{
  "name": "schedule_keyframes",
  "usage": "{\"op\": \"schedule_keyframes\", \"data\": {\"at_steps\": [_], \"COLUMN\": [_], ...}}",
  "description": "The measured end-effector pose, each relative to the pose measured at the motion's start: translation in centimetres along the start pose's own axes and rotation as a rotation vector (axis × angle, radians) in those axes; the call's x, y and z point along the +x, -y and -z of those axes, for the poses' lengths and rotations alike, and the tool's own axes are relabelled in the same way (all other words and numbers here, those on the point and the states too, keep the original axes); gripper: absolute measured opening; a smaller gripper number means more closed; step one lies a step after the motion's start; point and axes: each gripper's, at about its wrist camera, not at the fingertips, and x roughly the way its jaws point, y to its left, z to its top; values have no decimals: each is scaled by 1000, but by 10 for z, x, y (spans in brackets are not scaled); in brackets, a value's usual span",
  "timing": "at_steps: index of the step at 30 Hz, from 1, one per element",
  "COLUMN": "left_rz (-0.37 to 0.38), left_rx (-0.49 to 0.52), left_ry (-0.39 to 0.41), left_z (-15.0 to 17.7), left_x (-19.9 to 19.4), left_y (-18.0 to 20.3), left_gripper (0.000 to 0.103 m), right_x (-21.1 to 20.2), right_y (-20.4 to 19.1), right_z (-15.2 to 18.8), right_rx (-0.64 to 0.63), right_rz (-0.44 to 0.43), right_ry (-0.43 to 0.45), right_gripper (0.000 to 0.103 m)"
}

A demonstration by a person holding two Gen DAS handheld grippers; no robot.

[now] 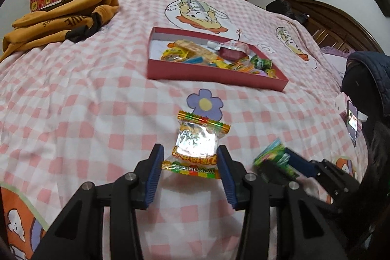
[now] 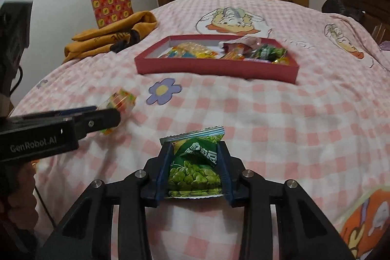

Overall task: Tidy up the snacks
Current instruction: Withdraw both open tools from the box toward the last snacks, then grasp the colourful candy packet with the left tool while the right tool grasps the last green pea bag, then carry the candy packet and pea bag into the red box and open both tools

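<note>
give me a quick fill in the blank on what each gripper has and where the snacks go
1. The left hand-held gripper is shut on a clear and ___ snack packet.
2. The right hand-held gripper holds a ___ pea packet.
3. The red tray sits on a pink checked ___.

Missing: yellow; green; bedspread

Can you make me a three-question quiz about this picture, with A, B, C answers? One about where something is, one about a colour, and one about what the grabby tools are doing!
1. Where is the orange garment?
A. in the red box
B. on the bed, left of the red box
C. on the floor

2. What colour is the packet in the right tool?
A. green
B. purple
C. white

3. What is the left tool doing?
A. hanging open with nothing
B. gripping a shiny snack packet
C. holding the garment

Answers: 1 B, it lies folded on the checked cover. 2 A, the pea snack packet is green. 3 B, both fingers press the packet's sides.
</note>
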Motion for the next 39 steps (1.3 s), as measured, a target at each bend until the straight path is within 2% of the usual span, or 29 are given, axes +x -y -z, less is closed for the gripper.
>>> {"op": "schedule_keyframes", "data": {"at_steps": [7, 19, 29, 39], "left_rz": [2, 15, 23, 31], "left_rx": [-2, 7, 17, 80], "left_ry": [-2, 6, 22, 73], "left_z": [-2, -11, -21, -51], "left_x": [4, 5, 6, 12], "left_y": [-1, 3, 6, 19], "left_gripper": [47, 47, 47, 47], "right_x": [-10, -28, -31, -23], "right_y": [10, 13, 28, 42], "right_z": [-4, -23, -40, -68], "right_rx": [34, 44, 58, 32], "right_rz": [-54, -95, -97, -85], "right_ry": [38, 93, 117, 145], "right_gripper": [35, 35, 35, 35]}}
